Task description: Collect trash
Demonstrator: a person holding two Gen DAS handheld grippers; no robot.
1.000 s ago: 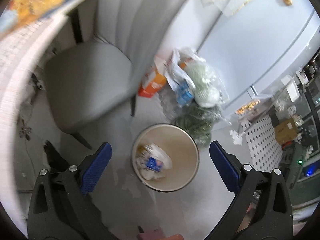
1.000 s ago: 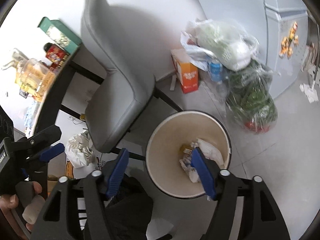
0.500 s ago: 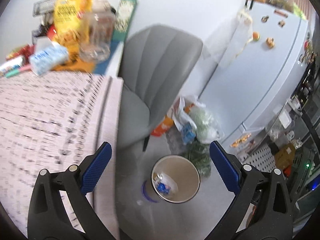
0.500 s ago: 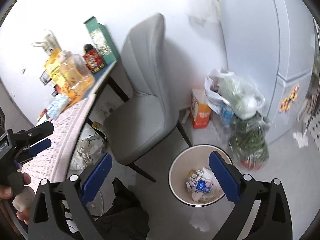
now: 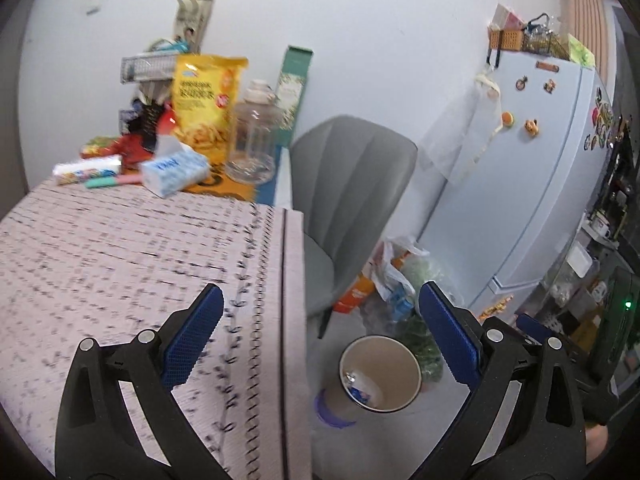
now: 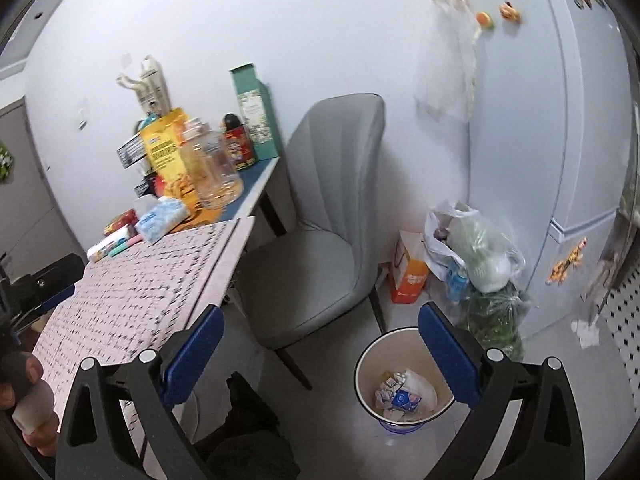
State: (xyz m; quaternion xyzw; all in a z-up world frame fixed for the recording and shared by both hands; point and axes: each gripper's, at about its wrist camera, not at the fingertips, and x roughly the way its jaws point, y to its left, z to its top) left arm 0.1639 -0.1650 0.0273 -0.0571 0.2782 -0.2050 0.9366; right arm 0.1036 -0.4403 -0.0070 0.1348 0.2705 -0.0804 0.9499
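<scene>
Both grippers' ribbed blue fingers (image 5: 192, 340) (image 6: 448, 352) wide, empty, above round cream bin (image 6: 404, 380) of crumpled paper.

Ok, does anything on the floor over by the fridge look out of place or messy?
Yes. Some crumpled white paper lies loose on the floor in front of the fridge, not in the bin. Plastic bags and an orange carton are piled on the floor between the chair and the fridge.
</scene>
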